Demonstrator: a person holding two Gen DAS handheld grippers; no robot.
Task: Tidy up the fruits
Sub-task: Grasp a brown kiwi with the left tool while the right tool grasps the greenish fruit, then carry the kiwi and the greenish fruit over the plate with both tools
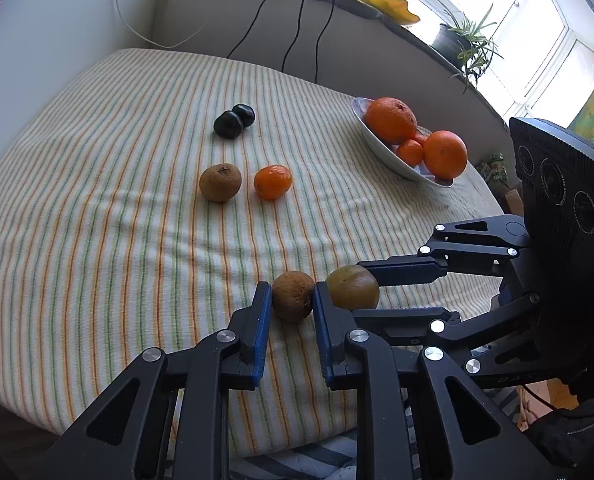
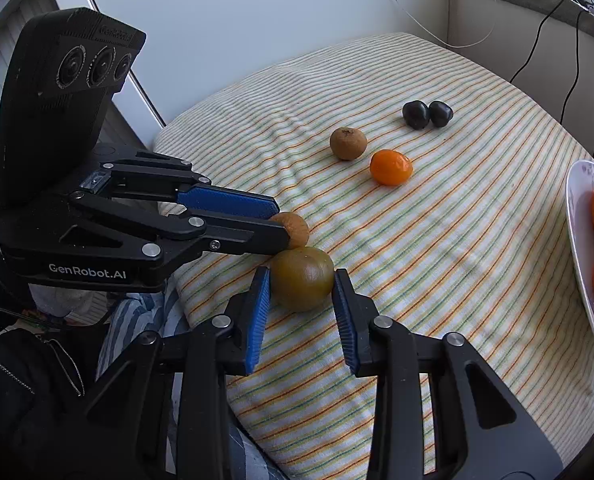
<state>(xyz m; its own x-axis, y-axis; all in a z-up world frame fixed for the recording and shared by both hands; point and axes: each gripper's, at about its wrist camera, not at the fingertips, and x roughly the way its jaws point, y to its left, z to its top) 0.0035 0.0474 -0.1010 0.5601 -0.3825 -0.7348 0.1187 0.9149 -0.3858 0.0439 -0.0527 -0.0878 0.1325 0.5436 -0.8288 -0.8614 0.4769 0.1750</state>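
My left gripper (image 1: 291, 300) has its blue pads against both sides of a small brown fruit (image 1: 293, 295) that rests on the striped cloth (image 1: 137, 240). My right gripper (image 2: 302, 286) has its pads around an olive-green round fruit (image 2: 302, 279), with a thin gap on each side. The two fruits lie side by side. In the right wrist view the left gripper (image 2: 285, 224) reaches in from the left onto the brown fruit (image 2: 297, 229). In the left wrist view the right gripper (image 1: 371, 290) straddles the green fruit (image 1: 353, 286).
Farther back on the cloth lie another brown fruit (image 1: 220, 182), a tangerine (image 1: 273, 182) and two dark fruits (image 1: 233, 121). A white bowl (image 1: 377, 148) at the right holds oranges (image 1: 391, 119) and tangerines. Cables hang at the back wall.
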